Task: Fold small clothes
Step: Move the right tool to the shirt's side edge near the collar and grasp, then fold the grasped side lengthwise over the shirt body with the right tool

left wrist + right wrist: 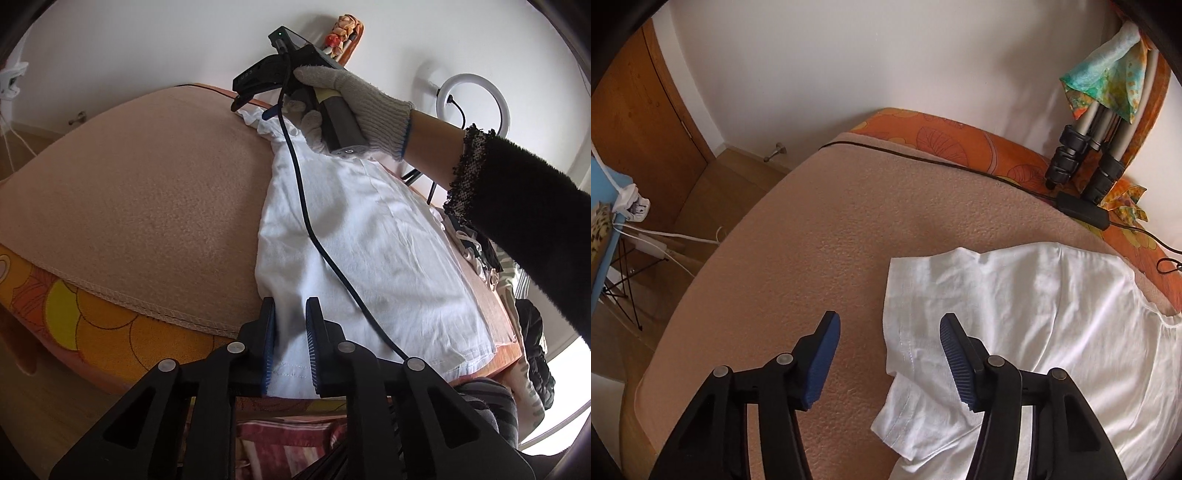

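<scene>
left gripper (290, 343) pinched on white shirt (369, 240) hem; gloved right hand (351, 107) angled down

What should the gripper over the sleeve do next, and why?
Probably close the right gripper on the sleeve edge. Its jaws stand open with that edge of the white T-shirt between them, pads not yet pressing, while the left gripper already pinches the hem, so both ends could then be lifted to fold.
</scene>
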{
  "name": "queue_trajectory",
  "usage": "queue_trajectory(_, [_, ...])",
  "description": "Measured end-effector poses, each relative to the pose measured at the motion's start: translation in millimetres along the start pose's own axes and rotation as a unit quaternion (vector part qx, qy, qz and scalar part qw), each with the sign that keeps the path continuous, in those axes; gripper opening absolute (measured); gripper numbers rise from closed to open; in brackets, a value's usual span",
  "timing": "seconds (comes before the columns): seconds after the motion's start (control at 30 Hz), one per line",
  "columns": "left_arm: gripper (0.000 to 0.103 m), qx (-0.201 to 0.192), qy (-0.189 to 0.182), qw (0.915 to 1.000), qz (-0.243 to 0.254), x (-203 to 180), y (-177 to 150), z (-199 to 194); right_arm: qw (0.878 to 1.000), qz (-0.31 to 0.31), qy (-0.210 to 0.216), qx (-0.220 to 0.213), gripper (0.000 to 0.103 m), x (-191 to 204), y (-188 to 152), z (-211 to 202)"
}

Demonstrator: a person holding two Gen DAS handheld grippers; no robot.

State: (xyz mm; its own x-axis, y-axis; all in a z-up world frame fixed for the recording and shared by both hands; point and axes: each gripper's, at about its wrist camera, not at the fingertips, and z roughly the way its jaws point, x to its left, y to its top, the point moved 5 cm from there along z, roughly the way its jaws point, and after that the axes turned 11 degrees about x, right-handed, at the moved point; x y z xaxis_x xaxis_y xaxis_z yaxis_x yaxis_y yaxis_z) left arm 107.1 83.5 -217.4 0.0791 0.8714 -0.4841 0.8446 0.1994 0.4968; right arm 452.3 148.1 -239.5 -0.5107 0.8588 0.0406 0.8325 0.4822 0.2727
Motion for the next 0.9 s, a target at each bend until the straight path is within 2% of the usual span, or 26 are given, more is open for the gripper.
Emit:
queue_trajectory(0.13, [0.008,0.0,-0.008,1.0,-0.002,-4.6,-0.7,-0.3,1.0,0.0,-0.024,0.014,0.058,-8.9,3.7,14.8])
queue_trajectory(0.23, [0.007,-0.004,-0.018,0.9998,-0.005,-8.1,-0.3,-4.7,1.0,0.0,-0.021,0.017,0.057,-13.2,5.9,16.9])
queue_trajectory(0.33, [0.006,-0.01,-0.017,0.9998,0.001,-14.8,1.8,-8.4,0.999,-0.015,-0.039,0.024,0.049,-12.6,9.1,20.0])
queue_trajectory(0.37, [0.006,-0.012,-0.016,0.9998,0.006,-16.7,2.7,-9.9,0.999,-0.02,-0.042,0.025,0.043,-11.9,9.4,19.8])
queue_trajectory(0.4, [0.006,-0.011,-0.015,0.9998,0.009,-18.8,3.5,-10.8,0.998,-0.023,-0.044,0.026,0.03,-11.2,10.9,19.9])
queue_trajectory(0.47, [0.005,-0.01,-0.012,0.9998,0.015,-22.0,3.9,-11.2,0.998,-0.027,-0.05,0.028,0.013,-14.3,13.2,19.4])
queue_trajectory(0.5, [0.004,-0.009,-0.013,0.9997,0.019,-24.6,4.5,-11.4,0.998,-0.025,-0.053,0.029,0.007,-16.7,14.4,18.8])
queue_trajectory(0.73, [0.003,-0.018,-0.023,0.9982,0.053,-47.6,10.1,-18.3,0.999,0.007,-0.031,-0.015,0.004,-43.5,12.5,-18.4])
queue_trajectory(0.9, [0.002,-0.013,-0.043,0.9946,0.093,-77.9,13.8,-17.2,0.998,0.014,-0.035,-0.041,0.004,-72.2,3.2,-48.1])
